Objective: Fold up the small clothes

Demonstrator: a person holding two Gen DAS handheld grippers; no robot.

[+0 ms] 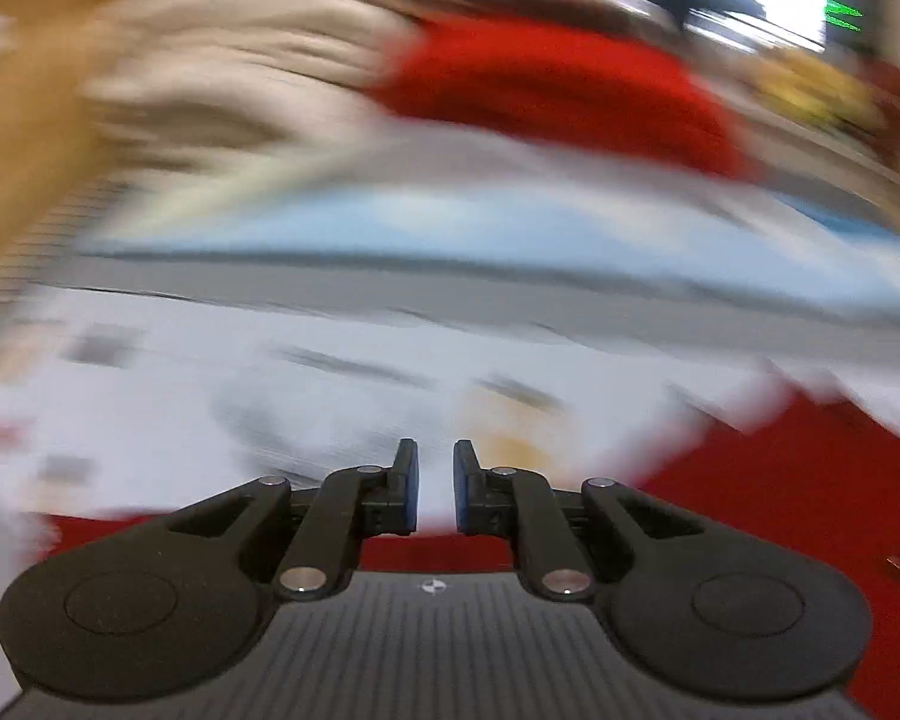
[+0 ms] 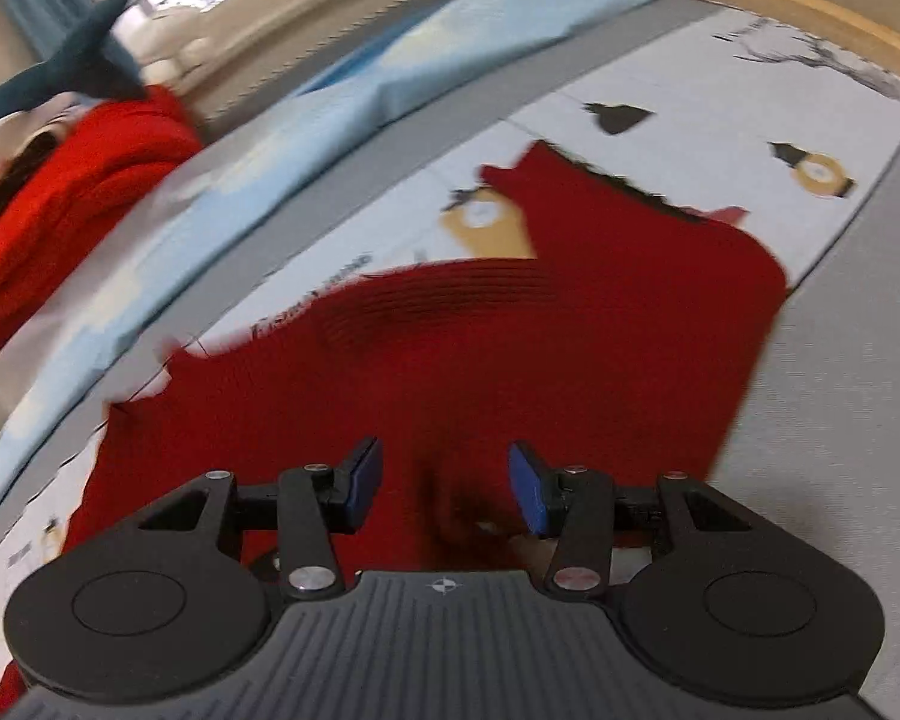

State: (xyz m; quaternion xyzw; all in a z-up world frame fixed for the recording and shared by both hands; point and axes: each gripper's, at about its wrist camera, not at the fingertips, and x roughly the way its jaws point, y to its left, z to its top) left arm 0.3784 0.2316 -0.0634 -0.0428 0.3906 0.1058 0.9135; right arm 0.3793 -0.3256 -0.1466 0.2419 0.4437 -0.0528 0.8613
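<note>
A dark red knitted garment (image 2: 510, 348) of matt, ribbed cloth is seen just ahead of the right tool (image 2: 445, 483), its stitches showing as fine ridges. The printed sheet (image 2: 720, 120) beneath it appears smooth and matt, bordered by plain grey cloth (image 2: 840, 390). A pale blue, softly creased fabric (image 2: 390, 72) is shown beyond, and a brighter red knit (image 2: 72, 192) to the far left. Both tools are made of matt black plastic with small polished metal pins and blue, rubbery-looking pads (image 2: 531, 492). Ahead of the left tool (image 1: 435, 489), textures are lost to blur.
</note>
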